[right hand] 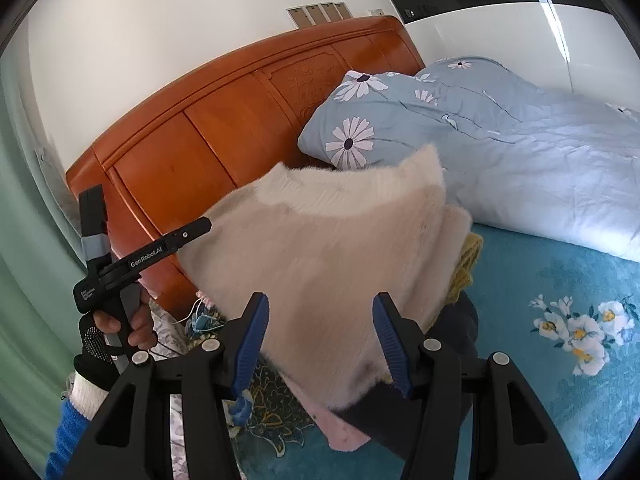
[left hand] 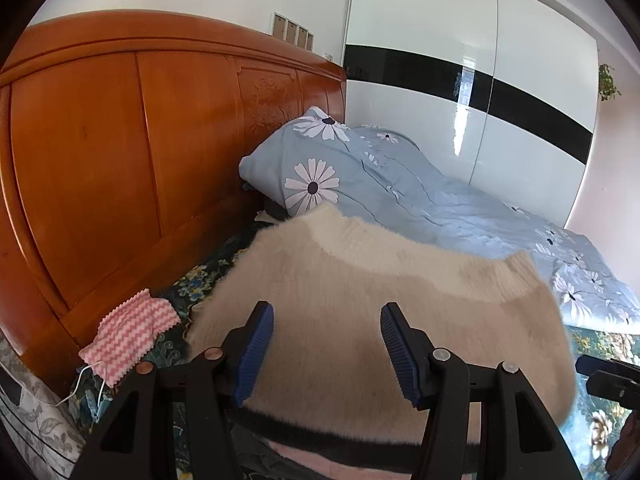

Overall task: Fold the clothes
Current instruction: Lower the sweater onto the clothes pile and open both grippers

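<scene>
One teal floral bedspread (right hand: pixel 540 280), wooden headboard (left hand: pixel 100 152).

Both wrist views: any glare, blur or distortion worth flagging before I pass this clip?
Left wrist view: sunlight glares off the glossy wardrobe, and fisheye curvature bows the headboard; the cream sweater looks soft-edged. Right wrist view: the same curvature, dark corner vignetting, bright duvet nearly washed out, sweater edges fuzzy.

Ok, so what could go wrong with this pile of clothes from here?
The cream sweater tops an uneven pile, with a yellow garment and a pink garment sticking out; the layers may slide apart. The white cable by the striped cloth might snag the left gripper.
</scene>
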A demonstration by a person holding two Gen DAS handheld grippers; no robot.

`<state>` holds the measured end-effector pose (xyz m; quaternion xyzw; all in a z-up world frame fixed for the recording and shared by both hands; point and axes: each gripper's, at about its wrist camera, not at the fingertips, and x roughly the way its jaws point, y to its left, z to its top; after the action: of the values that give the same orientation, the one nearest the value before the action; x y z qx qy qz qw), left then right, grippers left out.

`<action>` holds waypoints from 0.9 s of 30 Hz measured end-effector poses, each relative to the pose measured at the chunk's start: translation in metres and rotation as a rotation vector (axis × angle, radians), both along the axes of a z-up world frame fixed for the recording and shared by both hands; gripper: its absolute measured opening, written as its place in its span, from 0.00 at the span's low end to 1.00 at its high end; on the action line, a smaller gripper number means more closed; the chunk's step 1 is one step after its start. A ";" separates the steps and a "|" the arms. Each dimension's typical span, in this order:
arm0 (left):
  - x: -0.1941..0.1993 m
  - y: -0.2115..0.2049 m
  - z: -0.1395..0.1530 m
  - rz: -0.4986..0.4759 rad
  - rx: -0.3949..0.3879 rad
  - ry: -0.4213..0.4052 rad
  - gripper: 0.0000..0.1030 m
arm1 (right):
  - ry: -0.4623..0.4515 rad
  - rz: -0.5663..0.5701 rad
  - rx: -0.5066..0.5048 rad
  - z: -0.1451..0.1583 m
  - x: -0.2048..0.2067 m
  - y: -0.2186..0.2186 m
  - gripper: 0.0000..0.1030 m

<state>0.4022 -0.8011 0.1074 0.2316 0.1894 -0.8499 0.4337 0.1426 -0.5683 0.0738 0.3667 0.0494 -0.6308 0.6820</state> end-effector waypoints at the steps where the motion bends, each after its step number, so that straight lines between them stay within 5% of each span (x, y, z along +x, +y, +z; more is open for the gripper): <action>1: 0.000 0.002 -0.001 0.002 0.002 -0.006 0.58 | 0.001 0.005 0.008 -0.001 0.002 0.002 0.54; 11: 0.015 0.018 -0.017 0.007 0.032 0.014 0.60 | 0.015 0.030 0.044 -0.015 0.021 0.016 0.54; 17: 0.024 0.023 -0.025 0.021 0.062 0.041 0.71 | 0.035 0.045 0.070 -0.024 0.030 0.020 0.54; 27: 0.025 0.062 -0.046 0.080 -0.032 -0.014 0.88 | 0.042 0.051 0.079 -0.034 0.039 0.028 0.54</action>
<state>0.4275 -0.7390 0.0613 0.2227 0.1820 -0.8333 0.4720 0.1816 -0.5406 0.0401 0.3789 0.0978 -0.6184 0.6815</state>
